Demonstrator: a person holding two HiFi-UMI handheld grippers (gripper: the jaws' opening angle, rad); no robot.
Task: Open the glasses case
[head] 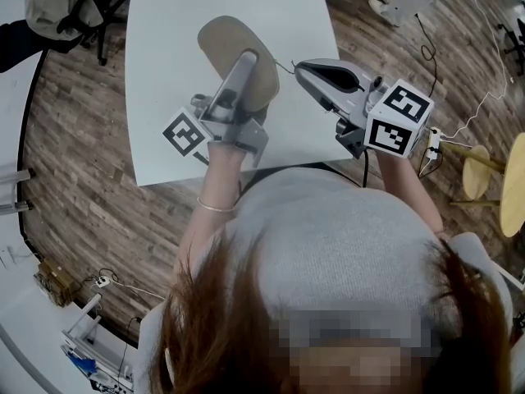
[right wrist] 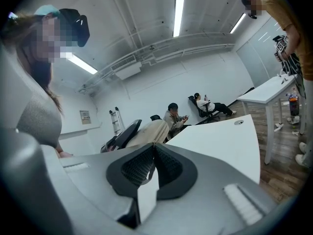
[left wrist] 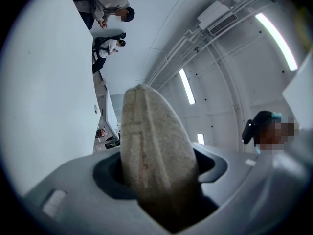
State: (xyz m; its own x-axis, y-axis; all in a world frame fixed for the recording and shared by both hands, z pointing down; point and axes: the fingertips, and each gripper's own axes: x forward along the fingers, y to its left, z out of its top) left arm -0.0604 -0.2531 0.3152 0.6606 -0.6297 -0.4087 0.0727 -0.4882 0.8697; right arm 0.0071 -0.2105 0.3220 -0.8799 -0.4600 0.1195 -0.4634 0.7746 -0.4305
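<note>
Below, across most of the head view, a white table [head: 164, 72] on a wood-plank floor. Above it, seemingly lifted off the top and tilted upward, the glasses case [head: 234, 48]: a beige oval, felt-like outside, apparently closed all round. Clamped near its lower end by the left gripper [head: 244, 68], jaws standing partway apart and pressed on the two broad faces, with a lengthwise seam facing that gripper's own camera. Just beside the case's right edge, the right gripper [head: 302, 69], jaws brought fully together, ribbed pads meeting, apparently nipping a thin strand [head: 287, 65] leading back to the case's rim. Too fine to name as a zip pull or a cord.

Probably light, and stiff enough under the fabric to keep its shape in that partway-open grip. Soft-skinned all the same: grippy rather than slippery, unlikely to crack, liable to dent or twist if squeezed hard. Best held as now, low on the broad faces, away from the seam, leaving the rim free. For the opening itself, best taken at the strand or at the rim beside it, and drawn steadily along the seam rather than yanked, given so thin a strand.
</note>
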